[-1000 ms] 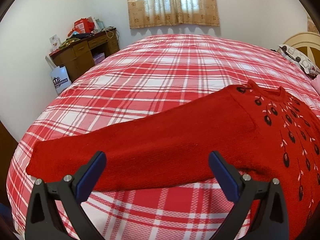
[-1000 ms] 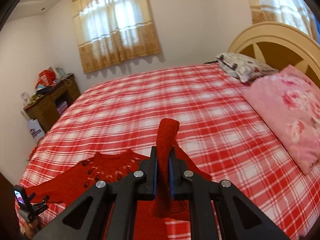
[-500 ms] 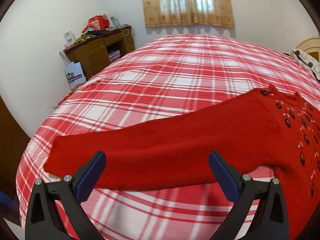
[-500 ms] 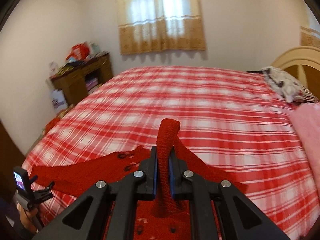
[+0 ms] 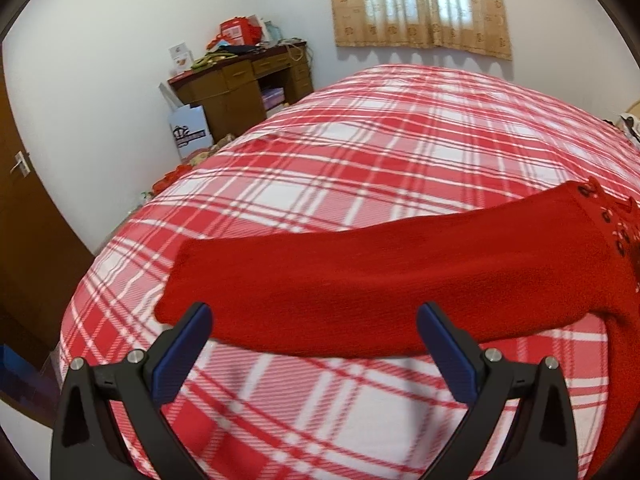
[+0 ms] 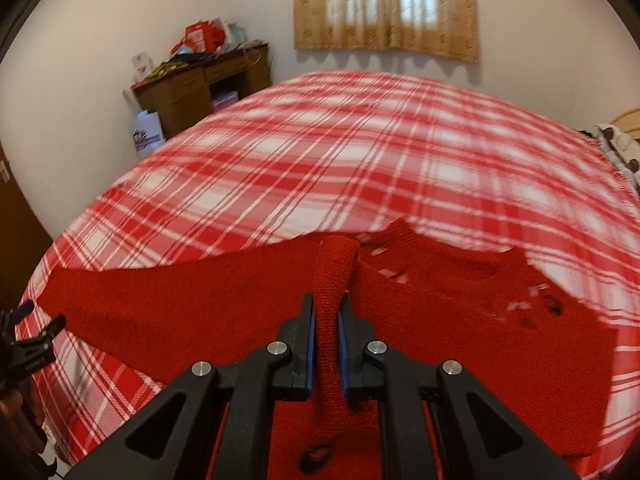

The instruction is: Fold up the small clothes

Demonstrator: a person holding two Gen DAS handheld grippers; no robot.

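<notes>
A small red knitted sweater (image 6: 460,328) with dark embroidered motifs lies on the plaid bed. One long sleeve (image 5: 360,280) stretches flat to the left across the bedspread. My left gripper (image 5: 314,328) hovers open just in front of that sleeve, its blue pads (image 5: 184,352) wide apart with nothing between them. My right gripper (image 6: 326,320) is shut on the other sleeve's cuff (image 6: 334,276), which sticks up between the jaws above the sweater's body. The left gripper (image 6: 28,344) shows at the left edge of the right wrist view.
The red and white plaid bedspread (image 5: 380,152) covers the whole bed. A wooden desk (image 5: 240,88) with clutter stands by the far wall, a white bag (image 5: 190,130) beside it. A brown door (image 5: 24,208) is at left. A curtained window (image 6: 384,4) is behind.
My right gripper swung left and down, carrying the cuff over the sweater's body. My left gripper slid left along the flat sleeve, so the sleeve's end sits nearer its left finger.
</notes>
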